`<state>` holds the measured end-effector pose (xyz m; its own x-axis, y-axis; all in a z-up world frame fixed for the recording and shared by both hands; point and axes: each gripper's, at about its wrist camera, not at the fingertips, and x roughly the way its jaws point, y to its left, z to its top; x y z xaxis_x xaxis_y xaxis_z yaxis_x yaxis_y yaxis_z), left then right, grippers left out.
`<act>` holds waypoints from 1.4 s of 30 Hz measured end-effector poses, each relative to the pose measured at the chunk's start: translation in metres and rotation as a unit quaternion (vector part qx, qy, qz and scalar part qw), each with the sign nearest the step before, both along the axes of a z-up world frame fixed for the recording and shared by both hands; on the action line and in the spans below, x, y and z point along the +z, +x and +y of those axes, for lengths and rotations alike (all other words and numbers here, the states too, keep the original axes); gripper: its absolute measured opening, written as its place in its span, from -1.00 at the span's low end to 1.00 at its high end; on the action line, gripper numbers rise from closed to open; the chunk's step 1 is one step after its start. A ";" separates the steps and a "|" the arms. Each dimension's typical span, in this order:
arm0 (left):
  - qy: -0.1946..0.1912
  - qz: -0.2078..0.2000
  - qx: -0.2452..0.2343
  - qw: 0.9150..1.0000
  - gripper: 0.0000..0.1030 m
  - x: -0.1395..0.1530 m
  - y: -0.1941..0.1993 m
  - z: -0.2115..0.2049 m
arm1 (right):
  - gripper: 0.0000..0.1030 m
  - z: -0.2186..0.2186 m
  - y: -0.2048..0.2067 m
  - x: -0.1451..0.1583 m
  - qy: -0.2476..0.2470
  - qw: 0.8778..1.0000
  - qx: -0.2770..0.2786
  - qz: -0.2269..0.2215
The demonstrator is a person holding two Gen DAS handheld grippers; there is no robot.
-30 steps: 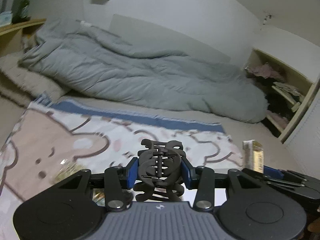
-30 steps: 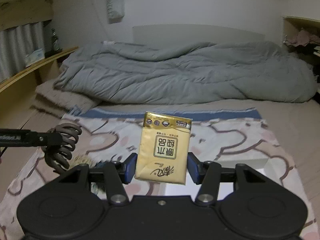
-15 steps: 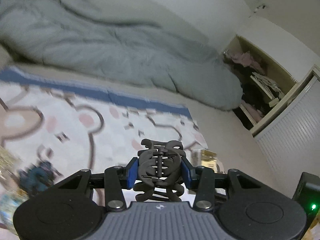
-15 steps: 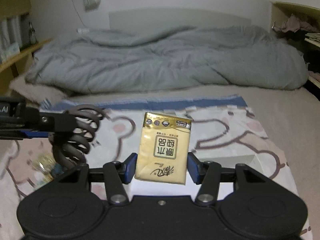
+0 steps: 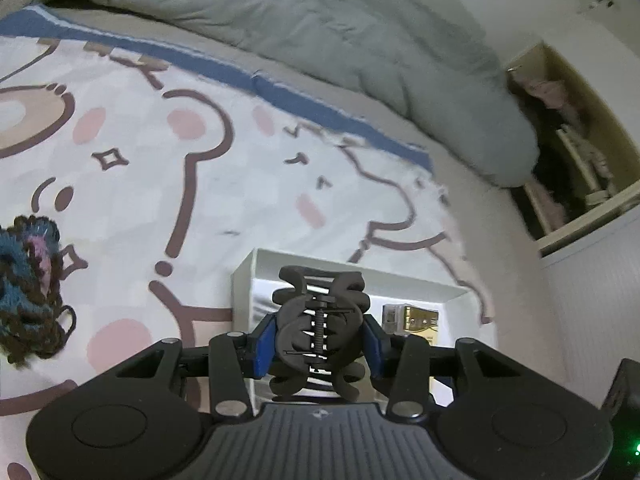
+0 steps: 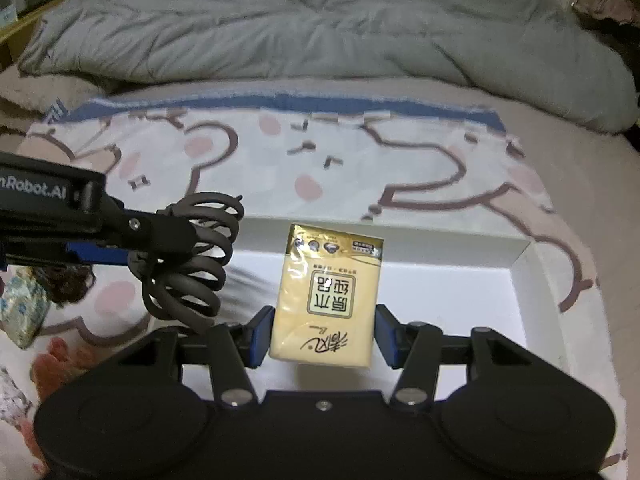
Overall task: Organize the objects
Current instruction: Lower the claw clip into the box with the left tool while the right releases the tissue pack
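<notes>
1. On the far left of the bed, a blue and brown yarn scrunchie (image 5: 30,280) and a pale patterned packet (image 6: 22,312) lie loose on the bear-print blanket (image 5: 240,184). Judging by that, sorting is only partly done.
2. The left gripper (image 5: 320,340) has its jaws nearly closed, clamped on a dark hair claw clip (image 5: 320,320). In the right wrist view the clip hangs over the near left corner of the white box (image 6: 520,264), not yet set down.
3. The left gripper reaches in from the left, tilted downward toward the box.
4. The white box sits open on the blanket in the near middle; what shows of its floor looks bare, so I judge that little or nothing is stowed yet.
5. The right gripper (image 6: 324,336) has its jaws partly closed, pressing both sides of a yellow tissue pack (image 6: 328,292). The pack is held above the middle of the box, clear of its floor as far as I can tell.
6. The right gripper points steeply down into the box; both releases seem to come next.
7. Far behind lies a rumpled grey duvet (image 6: 320,24).
</notes>
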<state>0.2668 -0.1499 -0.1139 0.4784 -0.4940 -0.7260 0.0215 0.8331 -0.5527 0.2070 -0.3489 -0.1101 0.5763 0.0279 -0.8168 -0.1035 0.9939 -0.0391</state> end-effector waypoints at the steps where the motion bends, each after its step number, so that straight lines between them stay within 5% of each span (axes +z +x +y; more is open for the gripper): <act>1: 0.007 0.001 -0.001 1.000 -0.12 -0.002 0.001 -0.002 | 0.05 0.001 0.002 -0.004 -0.002 1.000 0.002 0.005; 10: 0.036 0.022 -0.011 0.999 -0.09 -0.011 0.007 -0.009 | 0.06 0.006 0.013 -0.023 0.011 1.000 0.012 0.011; 14: 0.045 0.016 -0.007 0.999 0.05 -0.008 0.007 -0.011 | 0.23 0.000 0.015 -0.027 0.014 1.000 -0.010 0.015; 21: 0.050 0.011 -0.013 0.999 0.05 -0.002 0.004 -0.013 | 0.23 -0.017 0.010 -0.021 0.045 0.998 -0.041 0.013; 42: 0.136 -0.054 -0.022 0.989 0.05 0.051 -0.042 -0.008 | 0.23 -0.034 -0.044 0.043 0.097 0.991 -0.074 -0.051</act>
<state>0.2247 -0.1580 -0.0633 0.5427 -0.3095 -0.7808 0.1079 0.9476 -0.3006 0.1629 -0.3833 -0.0674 0.6659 0.0884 -0.7408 0.0383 0.9876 0.1522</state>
